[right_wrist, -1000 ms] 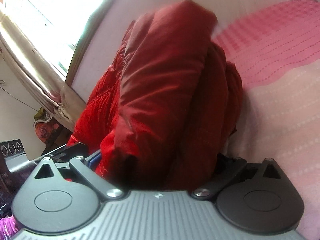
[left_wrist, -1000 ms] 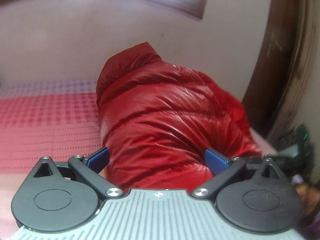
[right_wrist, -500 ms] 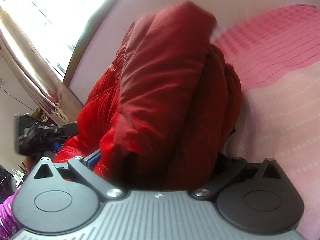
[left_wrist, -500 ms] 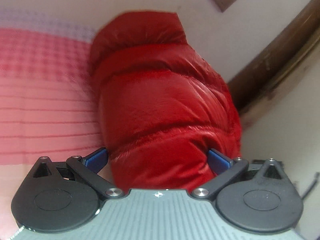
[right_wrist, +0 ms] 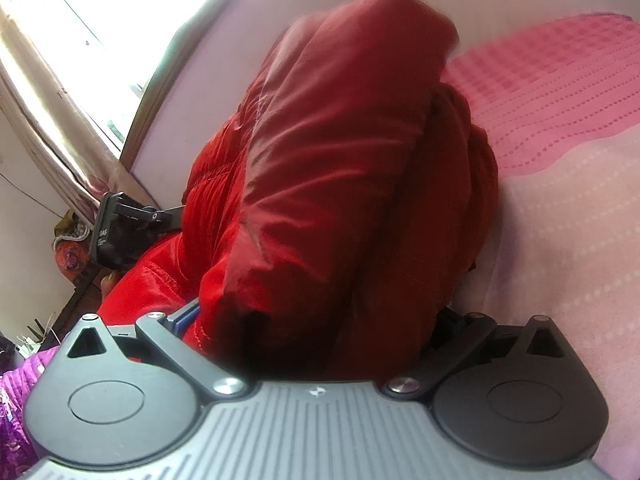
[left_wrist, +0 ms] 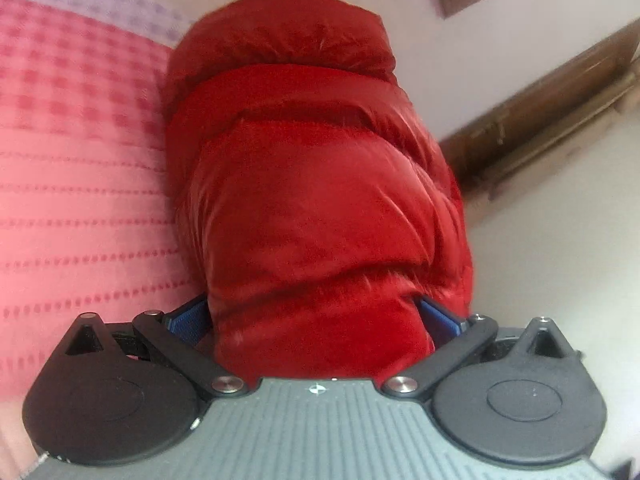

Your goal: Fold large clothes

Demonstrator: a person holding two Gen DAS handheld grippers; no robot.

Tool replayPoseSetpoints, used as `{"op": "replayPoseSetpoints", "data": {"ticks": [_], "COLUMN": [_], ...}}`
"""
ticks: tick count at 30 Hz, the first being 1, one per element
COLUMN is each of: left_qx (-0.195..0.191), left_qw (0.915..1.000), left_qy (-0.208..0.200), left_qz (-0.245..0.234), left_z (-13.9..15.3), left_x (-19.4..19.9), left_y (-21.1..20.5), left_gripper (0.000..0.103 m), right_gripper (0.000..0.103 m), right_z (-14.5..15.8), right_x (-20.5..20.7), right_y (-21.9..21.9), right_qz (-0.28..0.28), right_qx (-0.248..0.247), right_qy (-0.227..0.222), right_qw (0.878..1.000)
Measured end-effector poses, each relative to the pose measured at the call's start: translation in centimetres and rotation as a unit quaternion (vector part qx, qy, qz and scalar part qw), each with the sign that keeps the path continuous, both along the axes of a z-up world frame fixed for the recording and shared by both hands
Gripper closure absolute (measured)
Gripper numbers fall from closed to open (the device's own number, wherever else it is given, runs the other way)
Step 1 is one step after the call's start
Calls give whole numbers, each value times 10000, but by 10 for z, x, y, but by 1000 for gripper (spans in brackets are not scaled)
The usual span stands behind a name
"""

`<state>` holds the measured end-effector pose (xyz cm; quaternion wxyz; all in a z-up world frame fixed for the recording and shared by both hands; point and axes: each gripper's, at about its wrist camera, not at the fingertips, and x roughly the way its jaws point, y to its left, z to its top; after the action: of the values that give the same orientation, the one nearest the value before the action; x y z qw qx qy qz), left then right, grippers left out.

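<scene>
Jacket (left_wrist: 320, 208), red and puffy, sits bundled into a thick roll on the pink bed (left_wrist: 80, 160), so folding looks nearly done; tidying and release remain. Its long axis runs away from both cameras toward the wall. Left gripper (left_wrist: 316, 316) and right gripper (right_wrist: 316, 320) each clench one end.

- Left gripper (left_wrist: 316, 320): jaws spread wide, blue pads (left_wrist: 188, 318) on either side of a thick fold of the red puffer jacket (left_wrist: 320, 200), pressing into it.
- Right gripper (right_wrist: 316, 320): jaws equally wide, clamped around another bunched section of the jacket; one blue pad visible, the other hidden by fabric.
</scene>
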<state>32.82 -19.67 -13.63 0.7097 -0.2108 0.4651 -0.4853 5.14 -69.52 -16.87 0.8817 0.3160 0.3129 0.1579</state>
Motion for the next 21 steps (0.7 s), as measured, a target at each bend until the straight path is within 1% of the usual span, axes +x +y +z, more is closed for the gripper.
{"op": "replayPoseSetpoints", "data": {"ticks": [1,2,3,4,6,7,8,9,11,15,19,21], "left_qx": [76,145,240,365,608,688,774,842,907,1056,1073,1090], "left_qw": [9998,9995,9987,9970,9922,9900,9875,9854,9834,9796,9797,9792], "left_qy": [-150,-238,-358,-562,-934,-1049,-1164,-1250,-1301,-1436,-1380,-1358], "left_qz": [78,158,275,377,553,641,734,793,877,931,981,1040], "left_z": [4,7,12,19,31,35,39,43,48,55,53,53], "left_x": [-10,-16,-25,-35,-54,-62,-71,-78,-88,-100,-95,-95], "left_y": [2,2,3,3,2,1,1,1,4,6,7,6], "left_gripper": [4,6,11,13,15,15,15,16,18,19,19,19], "right_gripper": [1,5,7,12,19,25,29,29,33,37,37,37], "right_z": [3,6,8,10,16,20,23,25,27,34,32,31], "right_x": [0,-1,-3,-5,-10,-13,-16,-17,-20,-25,-28,-25], "right_y": [3,6,9,12,18,21,25,28,32,40,41,39], "right_qz": [12,30,35,26,5,15,30,29,19,112,171,133], "right_qx": [-114,-212,-259,-301,-484,-585,-659,-698,-716,-902,-833,-718], "right_qy": [-14,-47,-82,-113,-212,-281,-321,-330,-326,-398,-387,-315], "right_qw": [9999,9998,9996,9995,9986,9979,9973,9970,9969,9951,9956,9968]}}
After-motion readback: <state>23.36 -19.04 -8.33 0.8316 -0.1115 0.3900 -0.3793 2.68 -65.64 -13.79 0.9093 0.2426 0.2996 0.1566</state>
